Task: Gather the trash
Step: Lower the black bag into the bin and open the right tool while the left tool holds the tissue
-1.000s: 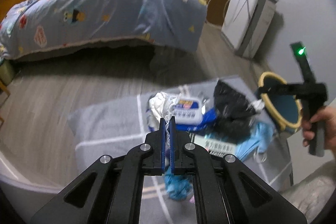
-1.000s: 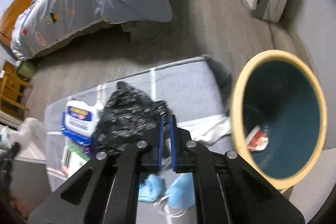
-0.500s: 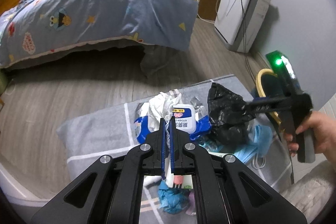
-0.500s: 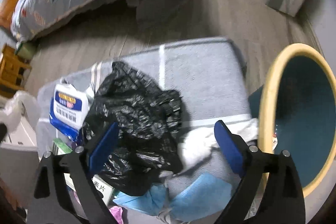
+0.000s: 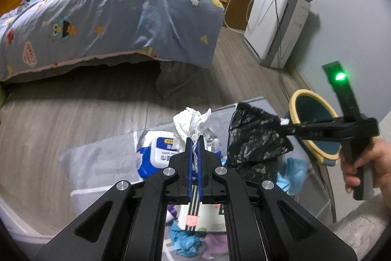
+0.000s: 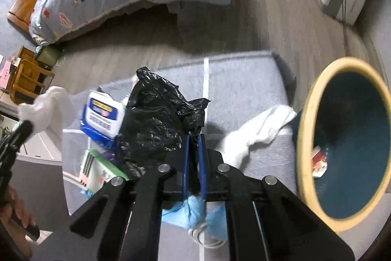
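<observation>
My left gripper (image 5: 194,140) is shut on a crumpled white plastic bag (image 5: 189,122), held up above the grey rug (image 5: 102,160); the bag also shows at the left of the right wrist view (image 6: 48,109). My right gripper (image 6: 194,137) is shut on a black plastic bag (image 6: 156,119), lifted off the rug; it also shows in the left wrist view (image 5: 254,136). The teal bin with a yellow rim (image 6: 347,143) stands at the rug's right edge with a red-and-white scrap inside.
On the rug (image 6: 239,87) lie a blue wet-wipes pack (image 6: 102,114), a green-and-white box (image 6: 97,169), blue face masks (image 6: 195,214) and a white cloth (image 6: 259,131). A bed (image 5: 102,14) stands behind, a white appliance (image 5: 276,21) at the right wall.
My right gripper opened over the black bag, then shut on it and lifted it. My left gripper has raised the white bag higher.
</observation>
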